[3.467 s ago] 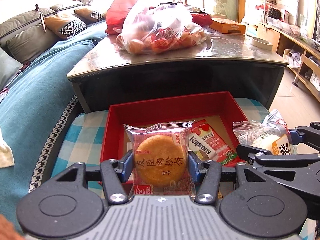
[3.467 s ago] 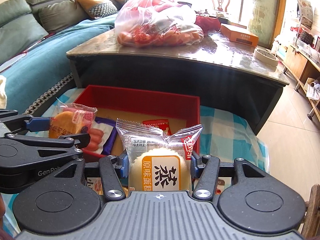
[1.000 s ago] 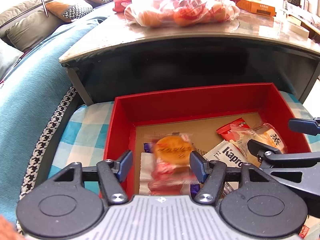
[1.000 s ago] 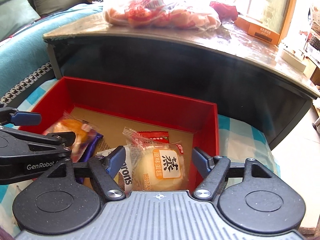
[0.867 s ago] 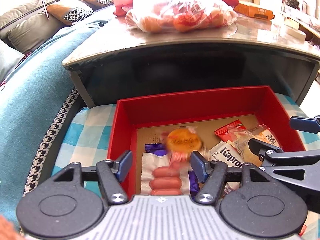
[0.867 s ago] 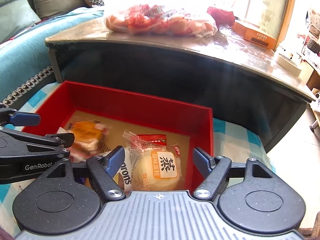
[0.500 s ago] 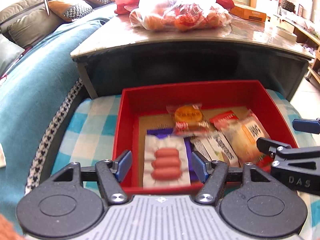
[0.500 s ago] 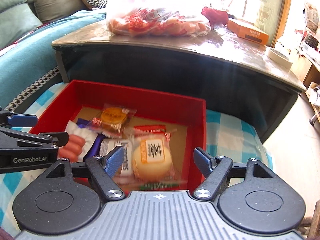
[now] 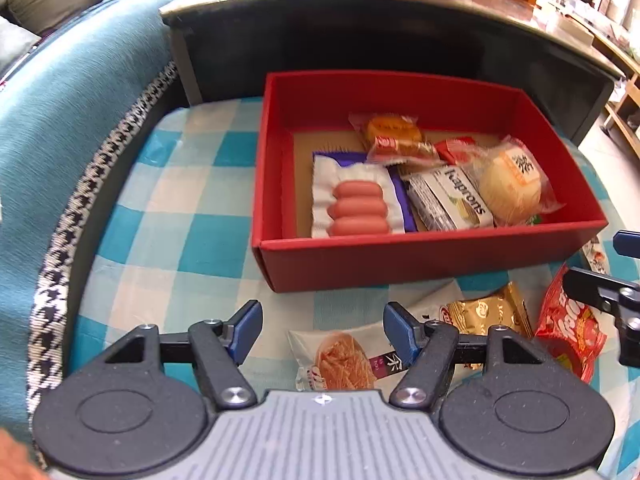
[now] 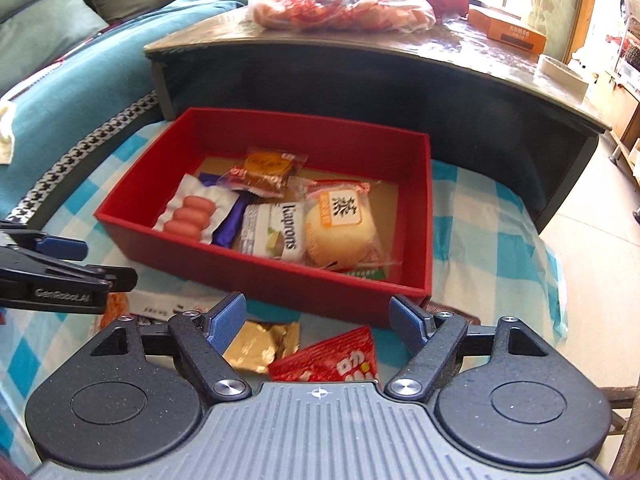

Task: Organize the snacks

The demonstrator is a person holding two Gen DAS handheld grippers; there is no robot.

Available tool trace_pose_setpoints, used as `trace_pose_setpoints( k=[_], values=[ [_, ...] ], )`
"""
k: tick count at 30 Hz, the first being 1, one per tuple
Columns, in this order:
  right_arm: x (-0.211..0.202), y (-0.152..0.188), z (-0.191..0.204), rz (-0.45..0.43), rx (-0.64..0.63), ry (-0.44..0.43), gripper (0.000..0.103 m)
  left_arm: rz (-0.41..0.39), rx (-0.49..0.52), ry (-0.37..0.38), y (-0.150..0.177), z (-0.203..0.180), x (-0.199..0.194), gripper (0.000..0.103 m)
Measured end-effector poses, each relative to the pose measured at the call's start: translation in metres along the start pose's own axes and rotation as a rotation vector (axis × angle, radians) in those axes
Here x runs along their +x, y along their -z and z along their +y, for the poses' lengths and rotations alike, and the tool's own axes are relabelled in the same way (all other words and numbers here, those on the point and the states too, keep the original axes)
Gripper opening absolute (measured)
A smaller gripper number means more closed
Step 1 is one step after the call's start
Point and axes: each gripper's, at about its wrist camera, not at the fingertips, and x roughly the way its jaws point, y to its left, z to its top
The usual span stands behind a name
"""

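Hovering over the blue-and-white checked cloth (image 9: 180, 216), the left gripper (image 9: 322, 326) has its jaws spread with nothing clamped; they have just been widening. Under it lies a clear packet of shredded orange snack (image 9: 344, 358), touching neither pad. The right gripper (image 10: 318, 316) is likewise released and has just been widening, above a gold foil packet (image 10: 256, 346) and a red foil packet (image 10: 340, 360) on the cloth. Beyond both sits the open red cardboard box (image 10: 260, 280), holding a white pack of three pink sausages (image 9: 356, 204), a round golden cake in clear wrap (image 9: 394, 136), a white Kaprons wafer pack (image 9: 452, 200) and a pale round steamed cake in clear wrap (image 10: 340, 228); a purple wrapper (image 10: 230, 224) shows beneath, perhaps another bar. Behind the box stands a dark low table (image 10: 400, 80)
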Motion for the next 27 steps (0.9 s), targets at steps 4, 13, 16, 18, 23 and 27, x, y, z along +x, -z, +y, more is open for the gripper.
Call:
trace_pose_setpoints(
  k=[4, 13, 16, 18, 23, 27],
  values=[
    [-0.001, 0.005, -0.005, 0.011, 0.015, 0.003, 0.085, 0.017, 0.021, 0.052, -0.006, -0.01, 0.016, 0.096],
    [0.004, 0.01, -0.018, 0.044, 0.055, 0.0, 0.085, 0.076, 0.116, 0.118, 0.004, -0.031, 0.029, 0.098],
    [0.004, 0.011, -0.02, 0.051, 0.068, -0.015, 0.085, 0.116, 0.147, 0.164, 0.021, -0.034, 0.022, 0.098],
    [0.004, 0.012, -0.022, 0.058, 0.078, -0.026, 0.085, 0.133, 0.183, 0.175, 0.034, -0.039, 0.017, 0.099],
    [0.001, 0.016, -0.022, 0.061, 0.078, -0.031, 0.085, 0.119, 0.245, 0.127, 0.055, -0.052, 0.011, 0.099],
    [0.001, 0.019, -0.027, 0.071, 0.084, -0.027, 0.086, 0.11, 0.227, 0.097, 0.047, -0.059, 0.019, 0.1]
  ],
)
